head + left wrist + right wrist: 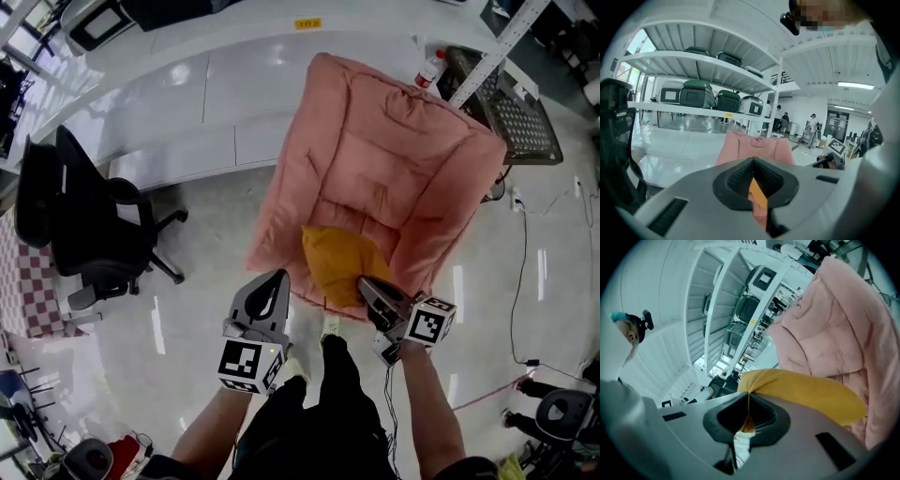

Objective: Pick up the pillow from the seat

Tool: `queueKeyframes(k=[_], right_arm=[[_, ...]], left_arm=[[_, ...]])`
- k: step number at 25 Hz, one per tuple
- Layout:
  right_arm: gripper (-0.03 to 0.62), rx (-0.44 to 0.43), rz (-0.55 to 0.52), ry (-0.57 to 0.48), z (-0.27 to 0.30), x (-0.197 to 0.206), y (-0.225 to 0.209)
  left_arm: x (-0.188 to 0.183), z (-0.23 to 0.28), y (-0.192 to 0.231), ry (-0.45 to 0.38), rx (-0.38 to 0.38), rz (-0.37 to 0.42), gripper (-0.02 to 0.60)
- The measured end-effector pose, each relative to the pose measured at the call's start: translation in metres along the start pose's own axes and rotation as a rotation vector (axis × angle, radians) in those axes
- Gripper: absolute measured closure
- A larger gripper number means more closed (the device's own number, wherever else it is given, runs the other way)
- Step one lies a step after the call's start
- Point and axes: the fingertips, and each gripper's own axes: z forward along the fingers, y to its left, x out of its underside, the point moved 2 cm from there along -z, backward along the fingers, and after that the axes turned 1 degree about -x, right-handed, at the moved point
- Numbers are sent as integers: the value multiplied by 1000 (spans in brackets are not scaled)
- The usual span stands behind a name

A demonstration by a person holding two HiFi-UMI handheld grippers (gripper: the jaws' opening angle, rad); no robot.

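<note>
A yellow pillow (339,262) lies at the front of a pink padded seat (394,159). My right gripper (366,284) is shut on the pillow's near right corner. In the right gripper view the yellow cloth (806,392) bunches into the closed jaws of the right gripper (749,394), with the pink seat (829,329) behind it. My left gripper (275,279) hovers just left of the pillow, at the seat's front edge. It is shut and holds nothing. In the left gripper view, a sliver of pillow (758,196) and the seat (754,147) show past the left gripper (753,161).
A black office chair (89,225) stands on the floor to the left. A long white counter (187,94) runs behind the seat. A bottle (429,67) and a wire rack (516,112) sit at the back right. Cables (520,281) trail on the right.
</note>
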Motion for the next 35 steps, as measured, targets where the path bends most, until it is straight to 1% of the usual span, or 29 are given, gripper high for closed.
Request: queueKeyframes(k=[5, 10, 15, 22, 24, 30, 35], right_arm=[[583, -74, -36, -105, -18, -32, 61], [583, -97, -93, -189, -36, -64, 117], [583, -122, -106, -284, -59, -90, 159], [583, -146, -152, -373, -88, -114, 215], [583, -138, -184, -392, -94, -122, 231], [583, -62, -317, -438, -111, -138, 270], [583, -43, -399, -499, -126, -145, 304]], left_arm=[[-33, -22, -7, -25, 10, -4, 577], [-72, -47, -12, -75, 22, -22, 577], [-111, -75, -14, -132, 26, -40, 577], [-163, -106, -20, -215, 41, -24, 577], [-179, -114, -21, -239, 41, -22, 577], [-210, -134, -33, -269, 51, 6, 577], [-228, -149, -43, -294, 62, 33, 577]])
